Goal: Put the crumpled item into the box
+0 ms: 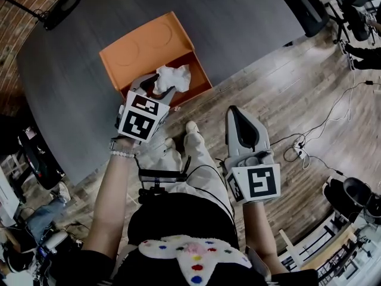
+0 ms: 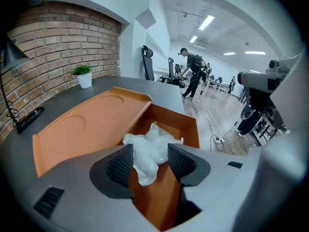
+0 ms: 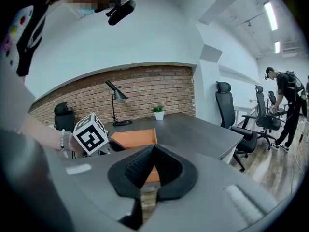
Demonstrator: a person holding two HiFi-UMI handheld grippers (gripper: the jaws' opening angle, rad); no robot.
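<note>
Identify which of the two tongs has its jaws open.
The left tongs, at the orange box: jaws apart, crumpled white paper showing between them. The right tongs are shut, away from the box.

This is an open-plan office. In the right gripper view a long dark grey counter (image 3: 198,129) meets a brick wall (image 3: 145,88) at centre left and carries a desk lamp (image 3: 117,94) and a small potted plant (image 3: 158,111). High-backed swivel chairs (image 3: 225,104) stand at right. Elsewhere there are ceiling strip lights (image 2: 206,22), a person (image 2: 192,74) among distant desks, and cables (image 1: 297,149) across the wooden floor (image 1: 268,82).
</note>
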